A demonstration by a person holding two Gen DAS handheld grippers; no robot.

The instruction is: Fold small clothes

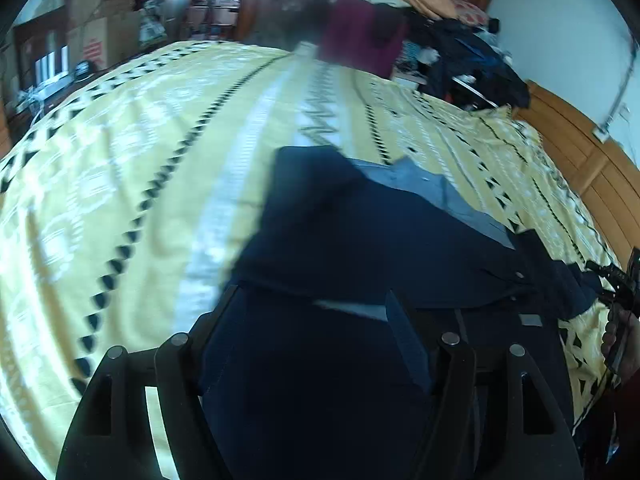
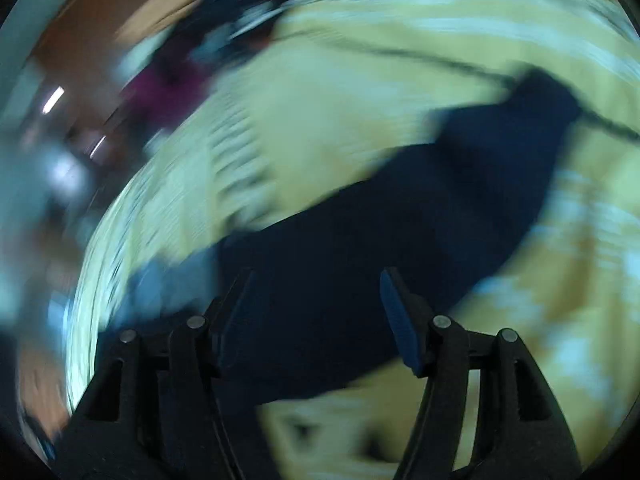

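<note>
**Navy garment spread on the yellow bedspread**

Navy cloth, a small garment [image 1: 360, 240] with a grey lining showing at its far edge, lies on the yellow patterned bedspread [image 1: 140, 160]. The left gripper [image 1: 312, 308] hovers right over its near part, fingers wide apart with fabric between them but not pinched. The right gripper [image 2: 316, 284] (its view heavily blurred) also has its fingers spread, above the same dark garment. A person's hand [image 1: 620, 340] shows at the right edge of the left view. Piled clothes [image 1: 460, 52] sit beyond the bed.
</note>
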